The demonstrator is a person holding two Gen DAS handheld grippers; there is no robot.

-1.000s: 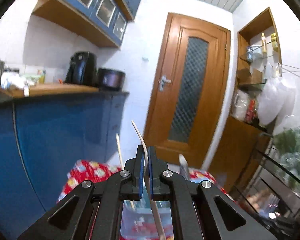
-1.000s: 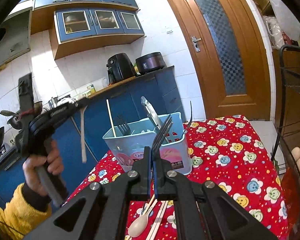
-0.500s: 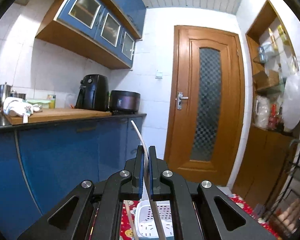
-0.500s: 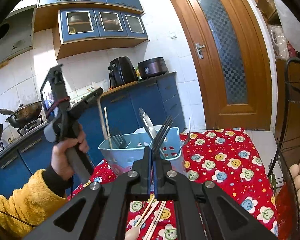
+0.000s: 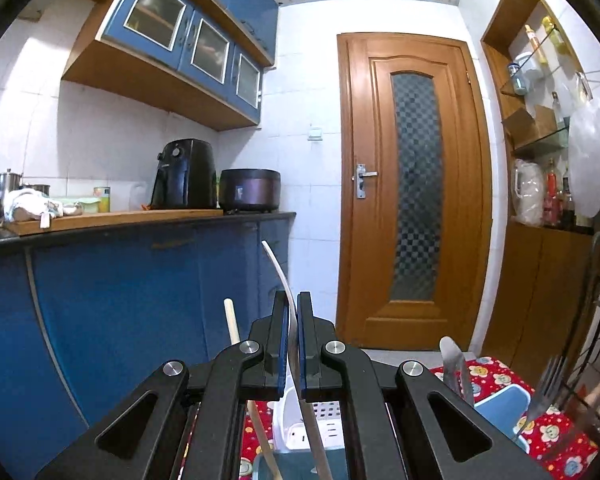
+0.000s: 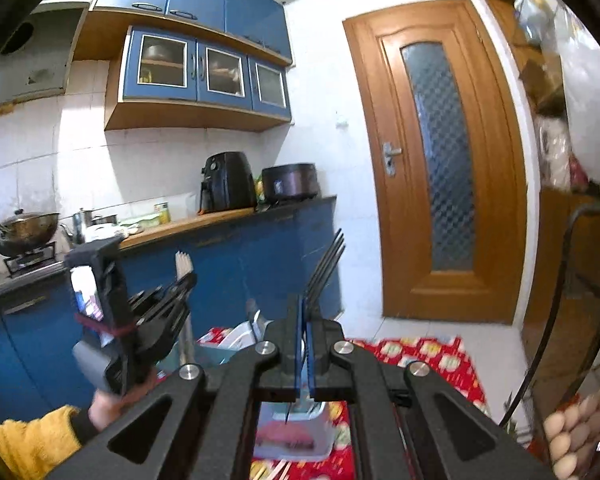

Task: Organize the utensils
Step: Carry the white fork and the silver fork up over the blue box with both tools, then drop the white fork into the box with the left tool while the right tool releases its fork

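My left gripper (image 5: 293,312) is shut on a pale wooden utensil (image 5: 279,272) whose thin handle curves up past the jaws. It hangs over the white and blue utensil caddy (image 5: 314,426). My right gripper (image 6: 303,312) is shut on a black fork (image 6: 325,270), tines pointing up, above the caddy (image 6: 236,338). The left gripper also shows in the right wrist view (image 6: 182,280), held by a hand in a yellow sleeve. A wooden stick (image 5: 232,326), a metal blade (image 5: 452,364) and a fork (image 5: 546,382) stand in the caddy.
The table has a red patterned cloth (image 6: 432,354). Loose chopsticks (image 6: 278,470) lie on it near me. A blue counter (image 5: 120,280) with an air fryer (image 5: 184,174) and cooker stands left. A wooden door (image 5: 414,184) is ahead, a wire rack (image 5: 598,320) at right.
The left gripper has come down over the caddy, with the utensil still in it. The right gripper has tilted up and moved over the caddy with the fork.
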